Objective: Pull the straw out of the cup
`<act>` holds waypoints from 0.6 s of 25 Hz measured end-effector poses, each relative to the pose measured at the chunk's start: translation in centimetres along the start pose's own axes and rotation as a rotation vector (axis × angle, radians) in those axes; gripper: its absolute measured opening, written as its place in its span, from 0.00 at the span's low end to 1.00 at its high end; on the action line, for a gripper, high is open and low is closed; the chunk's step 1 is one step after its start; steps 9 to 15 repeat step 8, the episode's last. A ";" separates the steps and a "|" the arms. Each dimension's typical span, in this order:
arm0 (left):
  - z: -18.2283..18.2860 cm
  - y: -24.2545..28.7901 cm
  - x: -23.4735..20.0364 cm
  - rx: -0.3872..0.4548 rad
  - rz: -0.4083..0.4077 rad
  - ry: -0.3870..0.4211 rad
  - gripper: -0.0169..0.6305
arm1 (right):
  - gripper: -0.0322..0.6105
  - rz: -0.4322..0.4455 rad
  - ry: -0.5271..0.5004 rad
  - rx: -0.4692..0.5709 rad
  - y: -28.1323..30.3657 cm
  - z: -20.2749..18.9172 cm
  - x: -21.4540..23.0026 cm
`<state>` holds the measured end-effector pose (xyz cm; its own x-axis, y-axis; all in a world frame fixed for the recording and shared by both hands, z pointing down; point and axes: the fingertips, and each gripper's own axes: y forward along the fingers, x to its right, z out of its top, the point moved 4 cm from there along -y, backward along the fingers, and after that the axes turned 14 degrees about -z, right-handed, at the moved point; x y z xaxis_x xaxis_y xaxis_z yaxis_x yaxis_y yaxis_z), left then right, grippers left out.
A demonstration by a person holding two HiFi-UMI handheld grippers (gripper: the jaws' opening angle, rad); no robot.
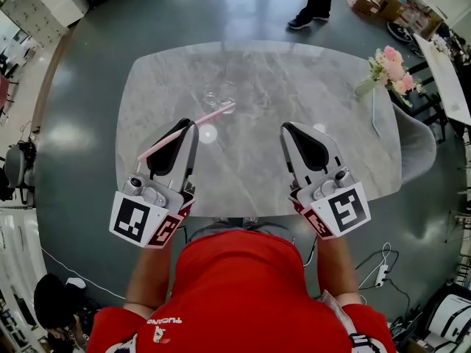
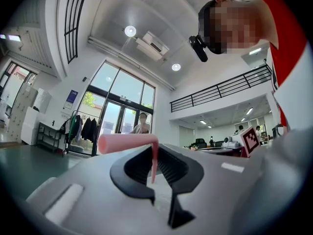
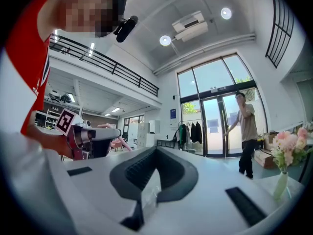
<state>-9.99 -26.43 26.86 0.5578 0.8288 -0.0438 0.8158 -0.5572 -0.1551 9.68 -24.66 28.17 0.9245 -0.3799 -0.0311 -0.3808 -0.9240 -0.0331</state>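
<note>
A clear glass cup (image 1: 219,94) stands on the marble table (image 1: 309,87), toward the far middle. My left gripper (image 1: 193,126) is shut on the pink straw (image 1: 165,141), which lies slantwise across its tips. The straw's far end (image 1: 229,108) reaches the near side of the cup; I cannot tell whether it touches the glass. In the left gripper view the straw (image 2: 127,143) sticks out to the left and runs down between the pads of the left gripper (image 2: 154,150). My right gripper (image 1: 288,129) (image 3: 155,151) hovers over the table's near right part, shut and holding nothing.
A vase of pink flowers (image 1: 390,66) (image 3: 288,153) stands at the table's far right corner. A grey chair (image 1: 416,147) sits past the right edge. A person (image 1: 315,4) (image 3: 247,126) stands on the floor beyond the table.
</note>
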 end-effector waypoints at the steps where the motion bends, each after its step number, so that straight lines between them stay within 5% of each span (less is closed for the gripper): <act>1: 0.0 0.0 0.0 -0.001 0.001 -0.001 0.08 | 0.05 0.001 0.000 0.000 0.0 0.0 0.0; 15: -0.3 0.5 0.2 -0.003 0.004 -0.003 0.08 | 0.05 0.002 0.000 0.002 -0.2 0.0 0.5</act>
